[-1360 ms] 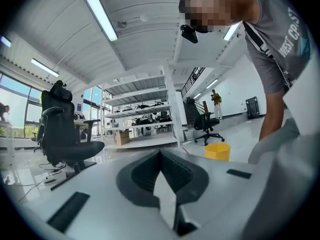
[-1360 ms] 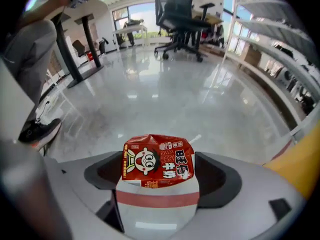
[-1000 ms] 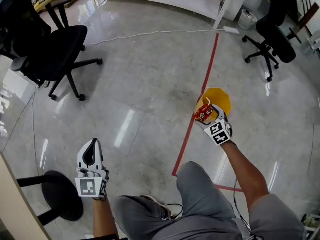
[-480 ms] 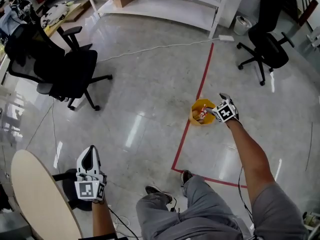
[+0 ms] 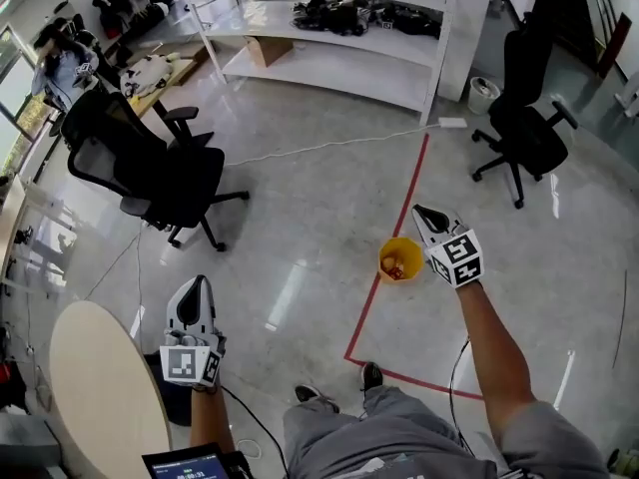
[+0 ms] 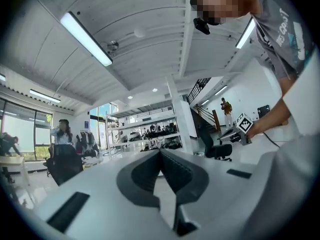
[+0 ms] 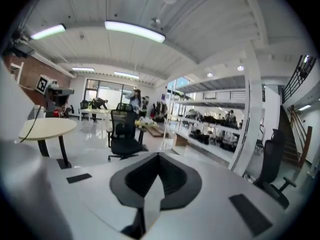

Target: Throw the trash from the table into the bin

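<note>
A small yellow bin (image 5: pixel 399 260) stands on the floor beside a red tape line, with red trash (image 5: pixel 394 265) lying inside it. My right gripper (image 5: pixel 419 212) hovers high over the bin's right side, shut, with nothing between its jaws (image 7: pixel 158 155). My left gripper (image 5: pixel 195 285) is raised at the lower left, shut and empty too (image 6: pixel 160 151). The round beige table (image 5: pixel 100 387) sits at the bottom left, and no trash shows on the visible part of it.
A black office chair (image 5: pixel 160 173) stands left of centre and another (image 5: pixel 524 128) at the upper right. White shelving (image 5: pixel 329 38) lines the back wall. A white cable (image 5: pixel 329 146) crosses the floor. The person's legs fill the bottom edge.
The right gripper let the red wrapper drop into the yellow bin, then shut. Both grippers and the camera rose, so the bin looks smaller and farther below.
</note>
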Demonstrator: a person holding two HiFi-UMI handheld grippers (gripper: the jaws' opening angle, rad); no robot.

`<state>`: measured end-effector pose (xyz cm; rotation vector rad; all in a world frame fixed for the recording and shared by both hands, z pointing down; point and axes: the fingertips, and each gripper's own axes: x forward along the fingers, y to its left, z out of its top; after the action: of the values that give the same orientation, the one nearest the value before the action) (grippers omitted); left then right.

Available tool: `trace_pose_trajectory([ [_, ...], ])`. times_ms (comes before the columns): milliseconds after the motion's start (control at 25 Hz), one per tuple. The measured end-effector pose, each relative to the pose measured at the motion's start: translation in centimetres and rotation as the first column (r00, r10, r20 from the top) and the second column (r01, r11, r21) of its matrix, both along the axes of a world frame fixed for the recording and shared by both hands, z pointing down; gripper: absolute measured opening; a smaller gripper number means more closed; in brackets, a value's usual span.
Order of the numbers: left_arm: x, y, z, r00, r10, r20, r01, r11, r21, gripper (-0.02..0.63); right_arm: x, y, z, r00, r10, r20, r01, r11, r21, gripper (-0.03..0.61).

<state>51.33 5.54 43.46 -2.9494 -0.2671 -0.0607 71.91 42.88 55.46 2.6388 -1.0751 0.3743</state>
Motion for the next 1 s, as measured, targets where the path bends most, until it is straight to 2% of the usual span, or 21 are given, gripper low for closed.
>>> trace_pose_trajectory([
  [120,-0.2,3.5,-3.9,0.997,0.047,-0.054,-0.046,0.999,0.016,0.043,-3.6,-1.2,-8.4,0.992,-0.081,-0.092,0.092,0.989,0.119,0.008],
  [240,0.1,7.2,-6.8,0.987,0.128,-0.095,-0.126,0.992,0.029,0.043,-7.5,-3.5,-14.7,0.959,-0.226,-0.172,0.257,0.949,0.183,0.008],
  [400,1.5,10.9,-9.0,0.962,0.234,-0.144,-0.224,0.971,0.077,0.043,-11.7,-7.4,-19.8,0.862,-0.403,-0.309,0.452,0.885,0.108,0.008],
  [600,1.0,14.5,-12.3,0.942,0.279,-0.186,-0.267,0.96,0.09,0.043,-16.7,-9.7,-24.9,0.744,-0.501,-0.443,0.574,0.818,0.039,0.008],
  [640,0.9,15.0,-12.7,0.939,0.287,-0.19,-0.273,0.957,0.094,0.043,-17.3,-10.0,-25.5,0.729,-0.508,-0.459,0.585,0.811,0.032,0.008],
  [760,1.5,15.0,-12.8,0.932,0.303,-0.202,-0.287,0.952,0.106,0.043,-17.6,-11.7,-25.7,0.715,-0.508,-0.481,0.59,0.807,0.024,0.008],
  [1000,-0.4,17.9,-14.4,0.924,0.319,-0.211,-0.303,0.947,0.106,0.043,-19.3,-9.9,-27.1,0.73,-0.484,-0.483,0.565,0.825,0.026,0.008],
])
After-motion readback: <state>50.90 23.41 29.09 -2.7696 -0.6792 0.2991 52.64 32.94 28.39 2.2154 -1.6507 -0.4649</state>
